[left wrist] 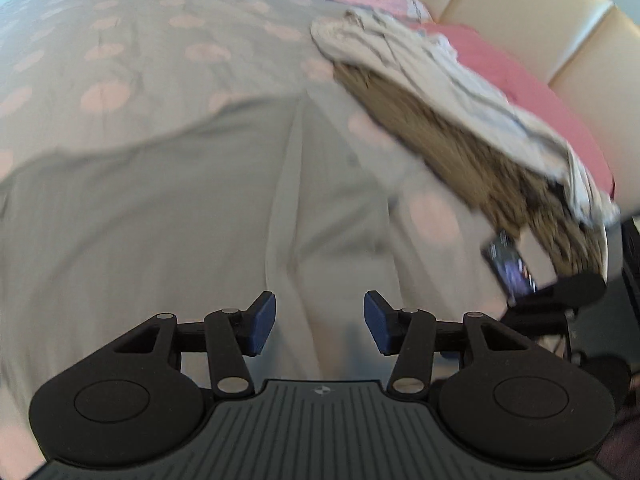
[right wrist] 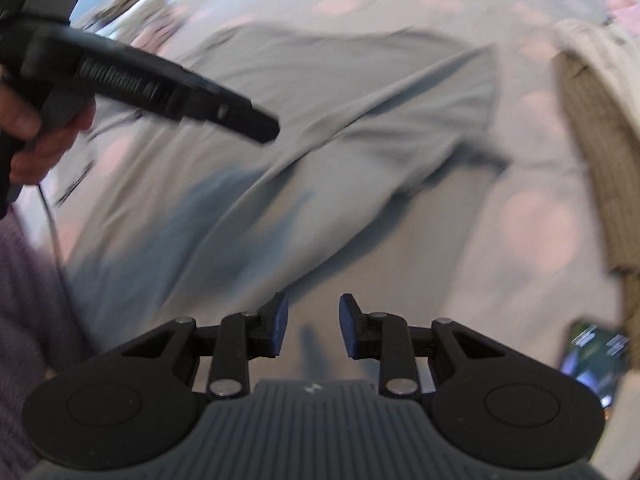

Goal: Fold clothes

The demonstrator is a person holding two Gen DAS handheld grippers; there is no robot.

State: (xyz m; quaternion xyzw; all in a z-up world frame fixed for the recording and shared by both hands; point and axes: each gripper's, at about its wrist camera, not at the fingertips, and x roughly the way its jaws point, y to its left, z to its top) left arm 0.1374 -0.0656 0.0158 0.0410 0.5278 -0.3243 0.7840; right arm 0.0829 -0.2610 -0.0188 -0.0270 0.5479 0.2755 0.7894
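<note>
A grey garment (left wrist: 168, 216) lies spread on a bed with a grey sheet dotted pink (left wrist: 120, 32). A long crease runs down its middle. My left gripper (left wrist: 319, 322) is open and empty just above the garment's near part. In the right wrist view the same garment (right wrist: 320, 128) lies rumpled with diagonal folds. My right gripper (right wrist: 313, 326) is open and empty above its near edge. The left gripper's body (right wrist: 160, 84), held in a hand, shows at the upper left of that view.
A pile of beige and brown clothes (left wrist: 448, 120) lies at the right, also in the right wrist view (right wrist: 596, 128). Pink clothes (left wrist: 520, 76) lie behind it by a cream padded headboard (left wrist: 520, 0). A phone (left wrist: 510, 268) lies near the pile; it also shows in the right wrist view (right wrist: 596, 354).
</note>
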